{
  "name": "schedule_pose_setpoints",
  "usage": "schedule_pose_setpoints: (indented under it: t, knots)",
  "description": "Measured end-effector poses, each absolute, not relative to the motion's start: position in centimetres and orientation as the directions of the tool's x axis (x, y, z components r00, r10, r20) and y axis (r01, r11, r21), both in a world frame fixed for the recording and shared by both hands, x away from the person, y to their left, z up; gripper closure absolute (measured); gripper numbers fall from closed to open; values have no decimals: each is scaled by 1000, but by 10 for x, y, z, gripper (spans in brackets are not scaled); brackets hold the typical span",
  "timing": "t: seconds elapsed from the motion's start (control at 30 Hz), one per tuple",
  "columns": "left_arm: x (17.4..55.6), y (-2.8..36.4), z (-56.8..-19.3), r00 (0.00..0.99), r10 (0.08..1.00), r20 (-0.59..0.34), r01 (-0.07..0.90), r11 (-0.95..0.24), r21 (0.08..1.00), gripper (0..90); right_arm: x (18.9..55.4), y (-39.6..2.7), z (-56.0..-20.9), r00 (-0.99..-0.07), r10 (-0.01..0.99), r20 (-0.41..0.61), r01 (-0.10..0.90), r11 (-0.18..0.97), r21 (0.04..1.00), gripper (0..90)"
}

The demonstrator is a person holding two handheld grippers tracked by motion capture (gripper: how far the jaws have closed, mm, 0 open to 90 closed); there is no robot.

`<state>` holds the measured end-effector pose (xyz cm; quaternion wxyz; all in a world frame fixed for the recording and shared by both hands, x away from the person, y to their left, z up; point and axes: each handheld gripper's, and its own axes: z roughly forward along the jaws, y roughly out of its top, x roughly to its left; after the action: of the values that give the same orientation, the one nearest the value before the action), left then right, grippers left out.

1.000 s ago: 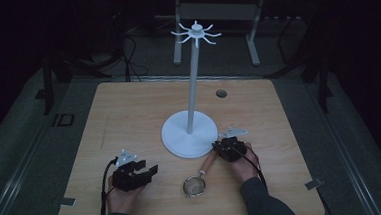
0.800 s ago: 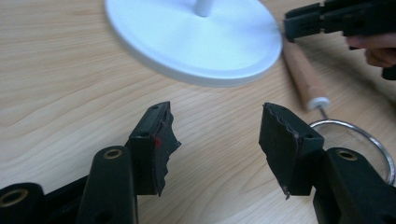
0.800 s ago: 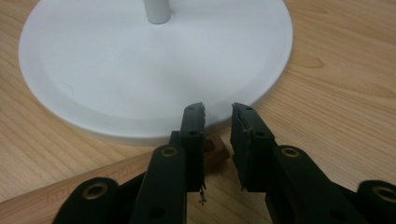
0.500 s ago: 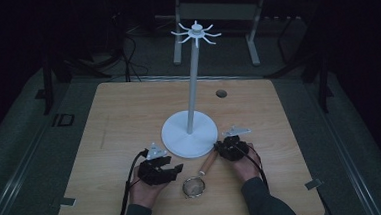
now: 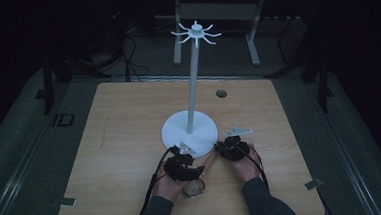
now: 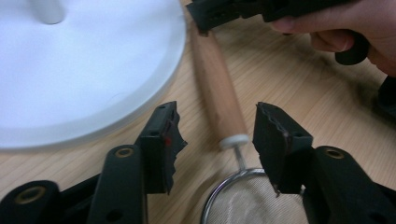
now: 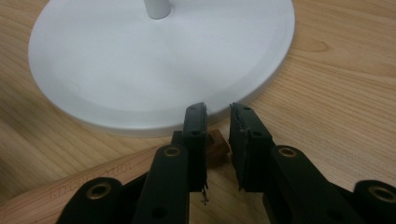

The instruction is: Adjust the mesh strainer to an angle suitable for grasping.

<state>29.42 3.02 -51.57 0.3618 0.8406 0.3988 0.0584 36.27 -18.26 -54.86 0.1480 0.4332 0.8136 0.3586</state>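
Observation:
A small mesh strainer [image 5: 194,188] with a wooden handle [image 5: 209,162] lies on the table in front of a white stand [image 5: 189,132]. My left gripper [image 5: 190,175] hovers over the bowl. In the left gripper view my left gripper [image 6: 217,116] is open, its jaws have just been closing, and they straddle the handle [image 6: 217,84] near its white collar [image 6: 235,141] without touching it. My right gripper [image 5: 222,148] sits at the handle's far end. In the right gripper view my right gripper [image 7: 218,112] has just been opening; the handle's dark tip [image 7: 217,145] shows in the narrow gap.
The stand's thin pole [image 5: 192,87] rises to a ring of hooks [image 5: 195,34]. A round hole [image 5: 221,93] lies in the table [image 5: 120,142] beyond the base. Tape marks sit at the front corners [image 5: 68,201]. A metal frame [image 5: 212,11] stands behind the table.
My left gripper has travelled right from the table's front left to the strainer and now hangs over its bowl. The right hand has stayed at the handle's end.

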Motion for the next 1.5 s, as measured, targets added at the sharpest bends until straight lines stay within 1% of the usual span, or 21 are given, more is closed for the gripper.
schedule_pose_setpoints:
  t: [0.13, 0.23, 0.37, 0.4, 0.73, 0.93, 1.13, 1.3, 1.5]
  knots:
    - [298, 23, -517, 682, 706, -189, 636, -446, 630, 554, 363, -184, -548, -578, 812, 74, 597, 359, 718, 757]
    - [305, 16, -520, 682, 704, -198, 656, -471, 589, 573, 361, -187, -546, -574, 815, 77, 594, 350, 725, 743]
    - [308, 13, -520, 680, 705, -202, 667, -479, 571, 582, 361, -190, -544, -572, 817, 73, 589, 347, 730, 737]
    - [313, 9, -520, 683, 699, -210, 677, -499, 541, 582, 361, -190, -544, -572, 817, 73, 589, 347, 730, 734]
    - [326, -1, -524, 672, 697, -250, 721, -537, 438, 601, 357, -206, -535, -552, 830, 78, 577, 313, 754, 718]
    - [328, -3, -525, 677, 693, -248, 722, -559, 408, 643, 357, -210, -535, -544, 836, 78, 578, 306, 757, 716]
    - [328, 5, -522, 691, 684, -234, 713, -591, 379, 681, 355, -213, -535, -540, 838, 79, 581, 303, 755, 716]
    - [328, 8, -522, 710, 667, -226, 700, -631, 335, 677, 356, -213, -535, -540, 838, 75, 580, 306, 755, 716]
    - [331, 4, -526, 717, 661, -223, 695, -653, 300, 654, 355, -213, -535, -543, 837, 72, 575, 308, 758, 713]
